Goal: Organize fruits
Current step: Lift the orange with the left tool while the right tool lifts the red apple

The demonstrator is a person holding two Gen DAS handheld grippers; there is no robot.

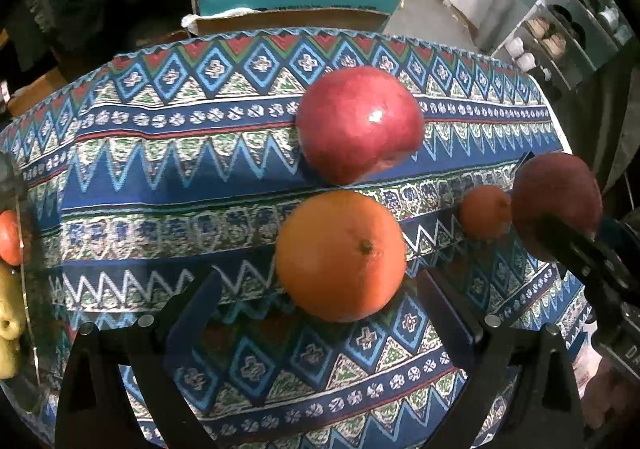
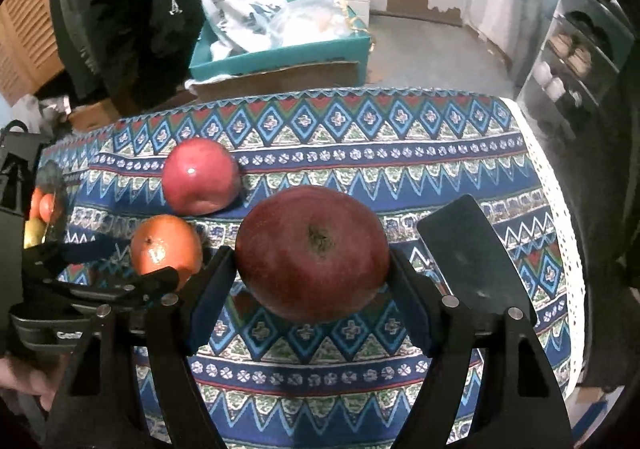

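Right tongs clamp dark red apple; left tongs spread around orange

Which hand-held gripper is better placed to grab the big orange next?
Left. The left hand-held gripper stands open right around the big orange. The right hand-held gripper is already clamped on a dark red apple.

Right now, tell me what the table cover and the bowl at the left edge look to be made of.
Table cover: seemingly woven fabric, matte; it creases and its printed edge drapes. Bowl: probably clear glass or plastic; fruit shows through its shiny wall.
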